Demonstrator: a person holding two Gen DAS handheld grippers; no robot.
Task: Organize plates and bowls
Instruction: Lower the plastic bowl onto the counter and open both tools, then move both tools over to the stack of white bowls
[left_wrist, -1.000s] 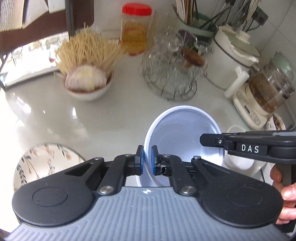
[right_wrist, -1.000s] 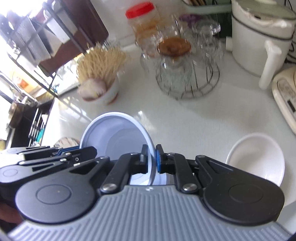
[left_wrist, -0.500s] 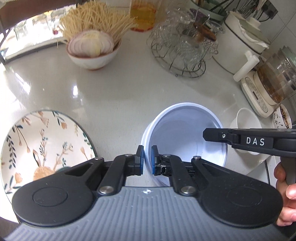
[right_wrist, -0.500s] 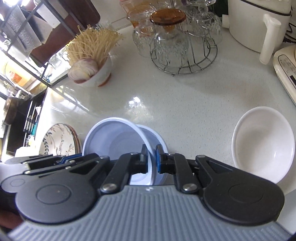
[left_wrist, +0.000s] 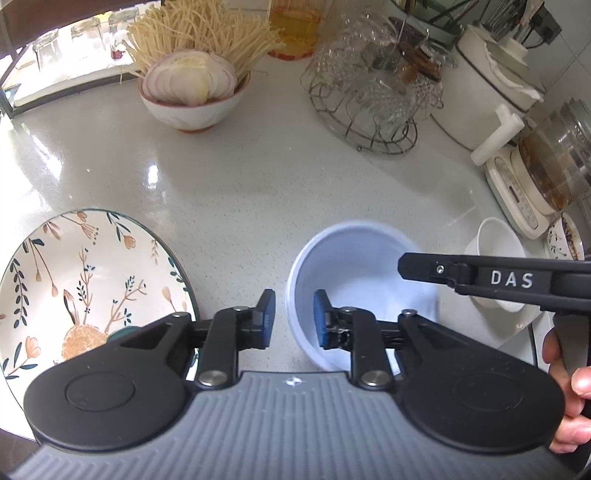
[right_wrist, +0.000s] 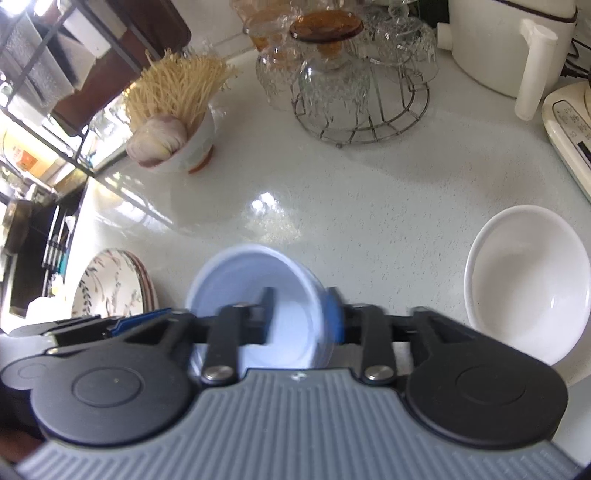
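Note:
A pale blue bowl (left_wrist: 354, 280) sits on the white counter, seemingly nested in another blue bowl; it also shows in the right wrist view (right_wrist: 258, 291). My left gripper (left_wrist: 293, 317) is open, its jaws straddling the bowl's left rim without pinching it. My right gripper (right_wrist: 301, 315) is open, its jaws astride the bowl's right rim. A floral plate (left_wrist: 81, 288) lies to the left, on a stack of plates (right_wrist: 110, 288). A white bowl (right_wrist: 528, 280) sits to the right, also in the left wrist view (left_wrist: 498, 243).
At the back stand a bowl of noodles and onion (left_wrist: 192, 88), a wire rack of glasses (left_wrist: 373, 96), a white pot (left_wrist: 487, 81) and a blender (left_wrist: 535, 173). A patterned dish (left_wrist: 567, 240) is at far right. A dark shelf (right_wrist: 55, 92) flanks the left.
Both grippers lowered the blue bowl onto the counter, apparently into another blue bowl, then opened their jaws and let go of its rim.

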